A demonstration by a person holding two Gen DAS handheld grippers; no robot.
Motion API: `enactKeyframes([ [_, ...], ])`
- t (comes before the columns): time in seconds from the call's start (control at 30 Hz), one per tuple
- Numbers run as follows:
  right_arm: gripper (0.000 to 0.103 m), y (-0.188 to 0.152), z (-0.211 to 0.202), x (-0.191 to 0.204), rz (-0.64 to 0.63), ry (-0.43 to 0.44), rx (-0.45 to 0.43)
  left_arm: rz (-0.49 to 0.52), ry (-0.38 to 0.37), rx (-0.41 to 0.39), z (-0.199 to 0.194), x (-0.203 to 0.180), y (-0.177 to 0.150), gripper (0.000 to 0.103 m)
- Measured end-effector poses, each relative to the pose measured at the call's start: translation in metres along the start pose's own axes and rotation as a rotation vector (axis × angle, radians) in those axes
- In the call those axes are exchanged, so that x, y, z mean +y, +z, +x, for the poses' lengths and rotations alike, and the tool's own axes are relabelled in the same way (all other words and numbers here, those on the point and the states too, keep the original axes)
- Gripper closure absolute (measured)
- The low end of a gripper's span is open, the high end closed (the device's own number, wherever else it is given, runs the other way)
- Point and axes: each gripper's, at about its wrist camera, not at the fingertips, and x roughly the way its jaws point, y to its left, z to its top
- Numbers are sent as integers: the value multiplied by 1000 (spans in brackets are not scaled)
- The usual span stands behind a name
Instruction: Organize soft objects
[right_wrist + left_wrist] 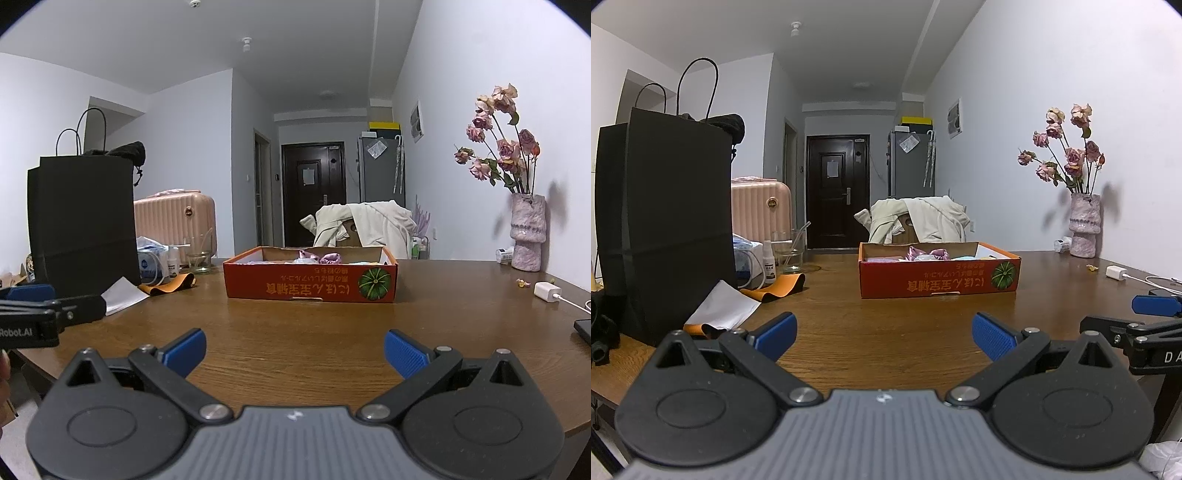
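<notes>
Both sets of jaws sit spread wide w/ nothing between them: left gripper [884, 338] and right gripper [294, 352] each hover low over the near edge of the wooden table [886, 325], blue pads apart, bare wood showing in the gap. Side by side, close; each one's fingers poke into the other's view.

Straight ahead, well apart from both, is the orange cardboard box [310, 284], shallow, open top, roughly mid-table. Soft objects lie inside it: a purple satin scrunchie [330, 257] plus pale cloth bits, mostly hidden by the front wall, so can't tell how many or how they're laid.

Risks, as I judge them: low box wall could catch a finger on the way in and shove the light box toward the far edge. Thin satin may slip from the pads or drag a neighbor out w/ it. Two grippers this close could knock together if both go for the box.

Off to the left edge: black paper bag [665, 221], orange strap [775, 290]. Right side: white charger [548, 291], vase of dried roses [527, 232].
</notes>
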Motion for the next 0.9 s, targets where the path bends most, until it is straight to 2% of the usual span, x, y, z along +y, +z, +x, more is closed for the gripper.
enactKeyframes([
  [0.57,0,3,-2,2,-6,-3,-14,3,-6,-9,1,2,2,0],
  [0.9,0,3,-3,3,-10,-1,-22,13,-4,-46,-3,-1,3,0],
])
